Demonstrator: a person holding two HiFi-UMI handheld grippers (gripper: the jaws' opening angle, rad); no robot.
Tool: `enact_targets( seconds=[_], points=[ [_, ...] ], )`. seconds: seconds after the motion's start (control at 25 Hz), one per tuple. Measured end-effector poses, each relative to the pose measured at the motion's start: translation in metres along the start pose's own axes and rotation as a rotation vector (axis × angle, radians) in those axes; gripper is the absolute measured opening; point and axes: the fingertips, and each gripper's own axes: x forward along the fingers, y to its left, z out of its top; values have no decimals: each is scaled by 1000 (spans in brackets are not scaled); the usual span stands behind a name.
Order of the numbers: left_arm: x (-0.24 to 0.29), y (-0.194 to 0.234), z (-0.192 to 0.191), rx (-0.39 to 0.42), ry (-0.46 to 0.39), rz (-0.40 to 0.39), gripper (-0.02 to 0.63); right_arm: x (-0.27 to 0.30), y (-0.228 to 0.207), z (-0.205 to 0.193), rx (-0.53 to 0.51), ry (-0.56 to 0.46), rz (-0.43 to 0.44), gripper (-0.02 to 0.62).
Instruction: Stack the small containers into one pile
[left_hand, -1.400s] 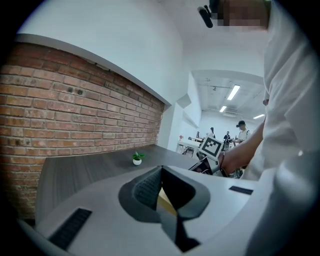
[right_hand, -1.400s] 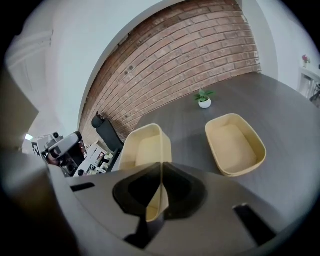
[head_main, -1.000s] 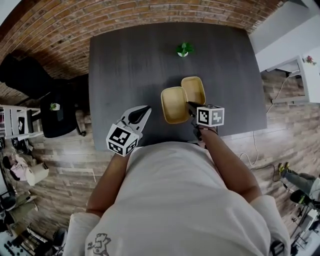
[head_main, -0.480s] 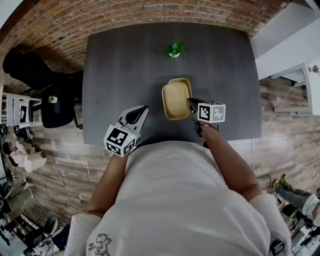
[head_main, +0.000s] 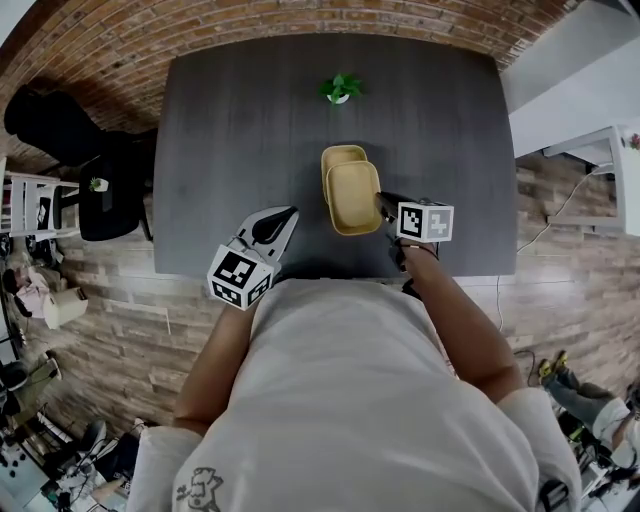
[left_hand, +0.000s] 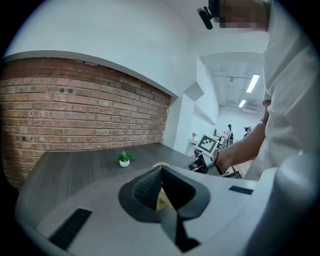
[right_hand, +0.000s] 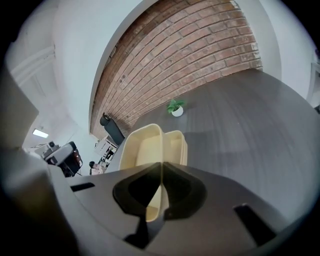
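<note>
Over the dark table (head_main: 250, 120), holding the upper container (head_main: 353, 198) by its near rim in the right gripper's (head_main: 381, 202) clamped jaws, overlapping the lower container (head_main: 338, 154); aiming to square both rims before lowering. Holding the left gripper (head_main: 281, 222) aside, jaws together, empty.

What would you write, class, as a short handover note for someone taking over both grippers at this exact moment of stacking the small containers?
Right gripper: fingers shut on the near rim of the held yellow container, which is tilted and partly over the second yellow container on the dark table.
Left gripper: fingers together, holding nothing, by the table's near edge.
Done: one container gripped and positioned over the other.
Left: line it up, lower it into the second container, release. Whether the two touch yet cannot be told.
</note>
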Motion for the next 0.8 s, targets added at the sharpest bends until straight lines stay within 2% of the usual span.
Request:
enact_targets(
  seconds=[0.32, 0.8],
  points=[
    [6, 13, -12, -37, 11, -7, 11, 12, -3, -6, 43, 34, -12, 21],
    [20, 49, -18, -70, 42, -34, 11, 39, -12, 13, 97, 70, -41, 21]
  ],
)
